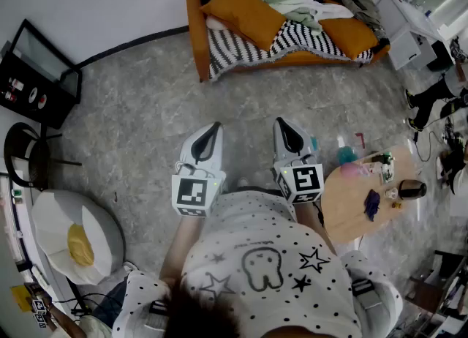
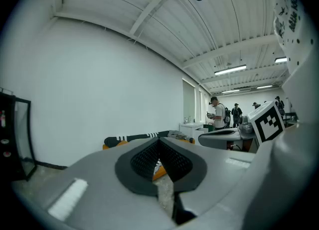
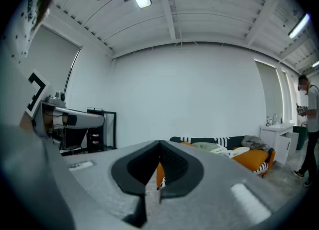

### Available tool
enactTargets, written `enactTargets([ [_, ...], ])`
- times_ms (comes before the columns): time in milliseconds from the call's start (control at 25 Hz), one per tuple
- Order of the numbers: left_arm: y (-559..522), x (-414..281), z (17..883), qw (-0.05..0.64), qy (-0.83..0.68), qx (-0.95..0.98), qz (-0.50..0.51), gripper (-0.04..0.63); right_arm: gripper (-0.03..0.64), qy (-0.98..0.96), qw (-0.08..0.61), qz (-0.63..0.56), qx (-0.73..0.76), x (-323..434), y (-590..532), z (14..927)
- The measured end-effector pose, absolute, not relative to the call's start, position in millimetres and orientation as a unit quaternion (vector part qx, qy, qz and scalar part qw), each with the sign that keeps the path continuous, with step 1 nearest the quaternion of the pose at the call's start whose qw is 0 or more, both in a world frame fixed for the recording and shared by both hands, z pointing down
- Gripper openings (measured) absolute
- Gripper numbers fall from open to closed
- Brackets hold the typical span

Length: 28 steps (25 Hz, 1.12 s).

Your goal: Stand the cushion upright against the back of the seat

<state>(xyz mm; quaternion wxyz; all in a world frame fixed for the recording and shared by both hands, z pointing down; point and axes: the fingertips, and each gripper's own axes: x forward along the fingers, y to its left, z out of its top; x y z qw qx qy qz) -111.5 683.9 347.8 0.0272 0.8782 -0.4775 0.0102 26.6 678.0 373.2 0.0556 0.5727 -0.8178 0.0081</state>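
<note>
Head view with both gripper views. The left tongs (image 1: 213, 130) and the right tongs (image 1: 284, 126) are held side by side just in front of the person's body, both pointing roughly level across the grey floor (image 1: 139, 132) toward the sofa (image 1: 194, 33). In the left gripper view the left tongs (image 2: 159, 142) have their dark pads meeting at the tips, with nothing between them; in the right gripper view the right tongs (image 3: 159, 147) are likewise closed tip to tip and empty. The sofa (image 3: 219, 142) stands well ahead of both tongs, against the white wall, and is draped with a black-and-white striped cover (image 1: 241, 47). The orange cushion (image 1: 245, 11) lies slanted on the sofa's seat, ahead of the left tongs and well apart from them; a second orange cushion (image 1: 349, 35) lies toward the sofa's far end, ahead and to the right of the right tongs, with pale crumpled cloth (image 1: 292, 4) between the two. A round wooden counter (image 1: 347, 212) bearing small items stands just to the right of the right tongs. A black glass-fronted cabinet (image 1: 36, 73) stands far to the left of the left tongs. A white beanbag seat (image 1: 51, 234) lies to the left of the left tongs and nearer the person.
</note>
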Motion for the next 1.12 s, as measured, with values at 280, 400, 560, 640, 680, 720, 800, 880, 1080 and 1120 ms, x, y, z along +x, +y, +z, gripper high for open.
enactTargets([
  [280, 686, -114, 352, 0.058, -0.516, 0.855, 0.006, -0.003, -0.005, -0.823, 0.054, 0.012, 0.566, 33, 687, 374],
  [400, 690, -103, 344, 0.055, -0.513, 0.856, -0.007, -0.003, -0.005, -0.823, 0.052, 0.014, 0.565, 41, 691, 376],
  [560, 694, -85, 334, 0.03, -0.496, 0.867, -0.022, -0.003, -0.005, -0.829, 0.053, 0.012, 0.556, 49, 692, 378],
  [640, 698, -74, 331, 0.034, -0.482, 0.875, -0.029, -0.003, -0.005, -0.833, 0.056, 0.013, 0.55, 53, 695, 381],
  [680, 700, -71, 329, 0.032, -0.477, 0.878, -0.034, -0.002, -0.005, -0.835, 0.056, 0.013, 0.547, 55, 696, 381],
  [720, 702, -68, 327, 0.029, -0.473, 0.88, -0.04, -0.002, -0.005, -0.839, 0.054, 0.012, 0.542, 57, 696, 381],
  [800, 705, -65, 324, 0.028, -0.47, 0.881, -0.05, -0.003, -0.005, -0.846, 0.042, 0.012, 0.532, 58, 696, 380],
  [880, 706, -65, 324, 0.034, -0.472, 0.88, -0.047, -0.003, -0.005, -0.849, 0.03, 0.017, 0.528, 58, 694, 379],
  [1080, 694, -76, 327, 0.043, -0.476, 0.877, -0.047, -0.003, -0.005, -0.845, 0.028, 0.024, 0.534, 54, 683, 382],
  [1120, 688, -79, 326, 0.048, -0.479, 0.875, -0.049, -0.003, -0.005, -0.843, 0.031, 0.027, 0.537, 53, 679, 384],
])
